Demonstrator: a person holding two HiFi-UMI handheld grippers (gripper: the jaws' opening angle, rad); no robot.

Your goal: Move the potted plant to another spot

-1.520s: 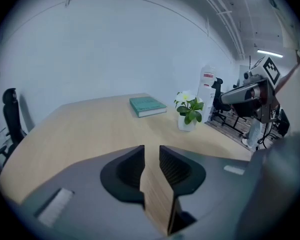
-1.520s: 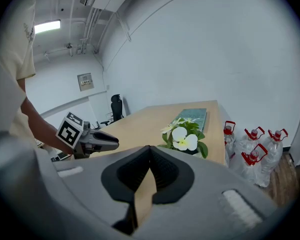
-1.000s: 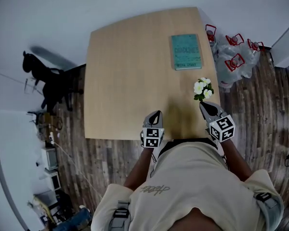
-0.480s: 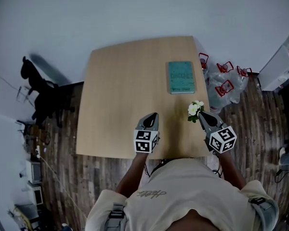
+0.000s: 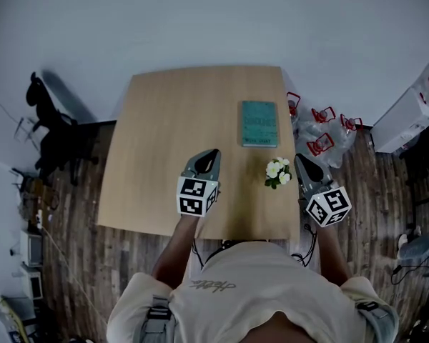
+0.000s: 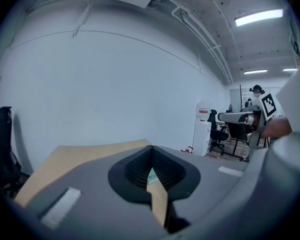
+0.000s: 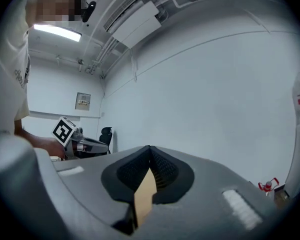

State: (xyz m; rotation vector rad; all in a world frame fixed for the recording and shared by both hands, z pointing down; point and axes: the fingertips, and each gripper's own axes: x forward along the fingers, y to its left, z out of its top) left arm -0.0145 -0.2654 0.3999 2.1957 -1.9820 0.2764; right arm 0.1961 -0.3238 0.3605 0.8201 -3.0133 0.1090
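I have both tools held out over the near edge of the wooden surface (image 5: 164, 120). The left hand-held gripper (image 5: 211, 154) is clenched. In its own view the 2 ridged pads meet along 1 seam with nothing caught between them, and only a sliver of the surface shows through the notch below. The right hand-held gripper (image 5: 300, 160) is clenched too, its pads pressed tip to tip and empty.

Neither one touches the potted plant (image 5: 277, 172). The plant is a small clump of white flowers over green leaves, standing on the surface near its right front corner. It sits between the 2 grippers, just beside the right one's tip and well apart from the left one. From the head view its pot is hidden under the blooms.

A teal book (image 5: 259, 123) lies flat farther back on the surface, beyond the plant and apart from it. On the plank floor to the right of the surface sits a bundle of clear bottles with red tops (image 5: 322, 136), and a white box (image 5: 404, 113) stands past them by the wall. A black chair (image 5: 46, 131) stands off the left side.

The left gripper view catches the right tool's marker cube (image 6: 268, 104) near its right edge. The right gripper view catches the left tool's cube at its left.
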